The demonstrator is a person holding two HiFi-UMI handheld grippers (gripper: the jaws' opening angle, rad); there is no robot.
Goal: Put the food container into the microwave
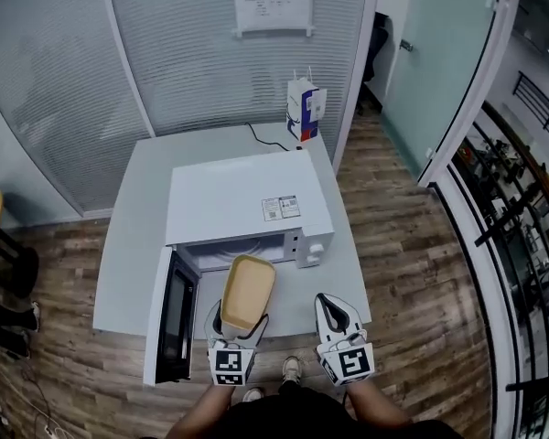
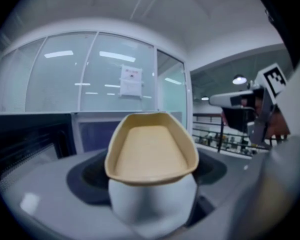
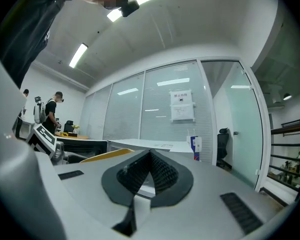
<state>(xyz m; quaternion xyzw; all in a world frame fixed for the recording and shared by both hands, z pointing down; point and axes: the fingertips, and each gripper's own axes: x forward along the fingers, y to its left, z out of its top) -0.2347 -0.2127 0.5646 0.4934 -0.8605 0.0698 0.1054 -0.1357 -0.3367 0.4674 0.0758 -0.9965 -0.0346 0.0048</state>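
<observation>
L gripper (image 1: 235,326) clamped on near end of food container (image 1: 248,292), which juts ahead at microwave (image 1: 247,198) mouth. Keep level, push straight in, clear of door (image 1: 172,323) on left. R gripper (image 1: 337,326) closed, empty.

Microwave (image 1: 242,199) mouth clear; door (image 1: 172,318) leftward.

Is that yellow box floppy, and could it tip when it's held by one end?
Probably stiff: the food container juts straight out from the left gripper without sagging. It looks empty, so likely light. Gripped at one end only, it might tilt if bumped.
</observation>
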